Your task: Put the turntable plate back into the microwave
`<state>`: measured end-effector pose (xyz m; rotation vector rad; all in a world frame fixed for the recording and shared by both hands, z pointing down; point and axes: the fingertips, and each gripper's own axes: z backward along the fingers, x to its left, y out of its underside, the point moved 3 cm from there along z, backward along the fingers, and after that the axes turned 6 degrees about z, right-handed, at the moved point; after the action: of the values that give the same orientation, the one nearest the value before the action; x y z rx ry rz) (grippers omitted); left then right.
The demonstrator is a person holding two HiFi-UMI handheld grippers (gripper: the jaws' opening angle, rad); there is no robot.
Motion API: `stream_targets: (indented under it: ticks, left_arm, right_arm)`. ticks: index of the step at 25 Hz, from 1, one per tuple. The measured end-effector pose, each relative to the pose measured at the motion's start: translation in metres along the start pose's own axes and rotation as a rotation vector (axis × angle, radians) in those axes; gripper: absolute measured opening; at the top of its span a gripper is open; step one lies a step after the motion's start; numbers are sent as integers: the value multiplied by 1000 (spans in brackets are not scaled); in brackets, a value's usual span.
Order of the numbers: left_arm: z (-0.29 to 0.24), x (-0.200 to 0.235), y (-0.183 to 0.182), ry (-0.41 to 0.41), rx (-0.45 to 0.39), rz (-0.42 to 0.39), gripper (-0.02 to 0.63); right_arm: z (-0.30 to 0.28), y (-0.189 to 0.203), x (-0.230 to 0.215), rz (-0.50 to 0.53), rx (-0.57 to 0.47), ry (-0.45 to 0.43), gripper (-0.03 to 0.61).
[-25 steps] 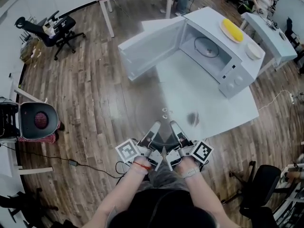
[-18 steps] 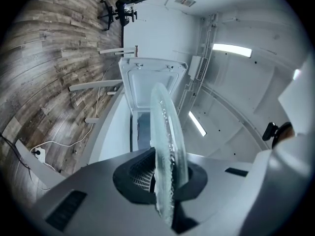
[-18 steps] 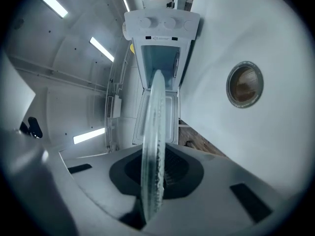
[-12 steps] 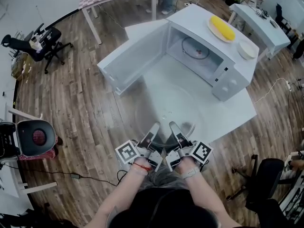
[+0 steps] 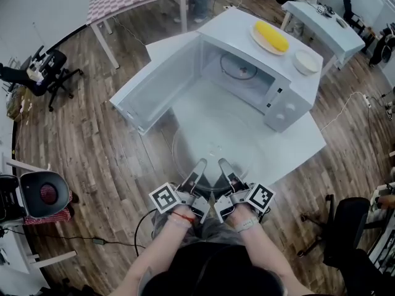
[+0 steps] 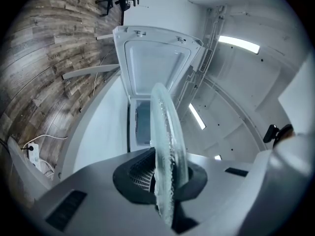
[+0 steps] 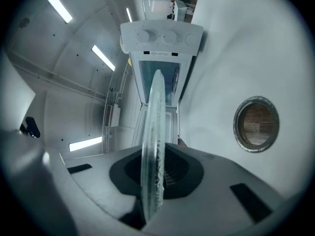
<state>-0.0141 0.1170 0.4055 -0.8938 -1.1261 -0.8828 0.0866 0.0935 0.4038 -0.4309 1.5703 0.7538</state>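
Head view: left gripper (image 5: 199, 168) and right gripper (image 5: 222, 167) each clamp the clear turntable plate's (image 5: 208, 142) near rim; the plate extends ahead of them toward the open microwave (image 5: 289, 96).

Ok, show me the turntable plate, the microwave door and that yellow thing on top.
turntable plate (image 6: 170, 136), left gripper view, glass rim edge.
microwave door (image 5: 157, 85), head view, inner face.
yellow thing (image 5: 272, 36), head view, its middle.

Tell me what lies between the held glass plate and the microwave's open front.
Only bare white table; the head view shows nothing between the glass plate and the microwave.
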Motion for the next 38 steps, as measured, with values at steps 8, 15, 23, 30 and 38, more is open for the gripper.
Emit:
stream_targets:
  ticks: [8,15,23,30,38]
  left_arm:
    - [-13,-7,1,3,34,-12,32]
    - [-22,-3,-5,7,47,-12,32]
    - [-46,-2,-17,6,109,6,32]
    - [-65,4,-34,-8,154,11,32]
    - [-84,15,-54,-28,197,18,32]
  right_arm:
    - [-2,-11,6,-1,-37,-17,41]
    - [-9,-16,3,5,-46,-13,41]
    - [-25,-30,1,5,-108,2,41]
    - [-41,-39,-4,5,-153,21,41]
    - [-63,-47,-16,-1,-196,41,40]
